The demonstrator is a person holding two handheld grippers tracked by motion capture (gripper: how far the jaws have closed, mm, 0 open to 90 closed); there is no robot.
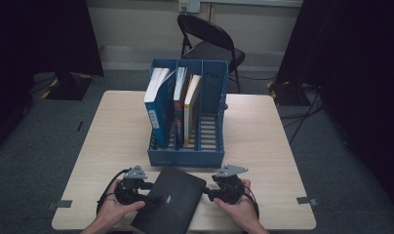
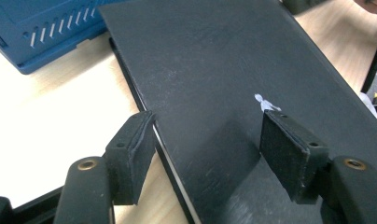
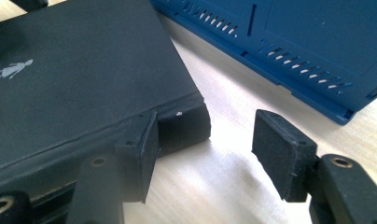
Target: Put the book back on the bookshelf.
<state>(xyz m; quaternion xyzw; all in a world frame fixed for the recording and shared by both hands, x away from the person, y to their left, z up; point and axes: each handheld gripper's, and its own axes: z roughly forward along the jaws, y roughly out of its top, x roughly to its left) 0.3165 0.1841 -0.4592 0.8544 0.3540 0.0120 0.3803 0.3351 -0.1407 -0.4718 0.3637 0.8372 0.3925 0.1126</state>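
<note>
My left tool (image 1: 153, 199) and right tool (image 1: 205, 193) flank a black book (image 1: 169, 204) lying flat on the pale wood-grain worktop (image 1: 263, 141), just in front of the blue file rack (image 1: 187, 156). Step in hand: getting a purchase on the book, presumably to lift it toward the rack. The left tool stands open, one pad over the cover and one off its long edge; the right tool, also open, has one pad against the book's corner and the other over bare worktop. Neither holds anything. The cover is matt, faintly scuffed, with a small white figure (too small to read). The rack is rigid slotted plastic, three compartments: two hold upright books (image 1: 156, 109), the right-hand one looks free. Next, I judge, both tools must close on opposite edges before any lift.
</note>
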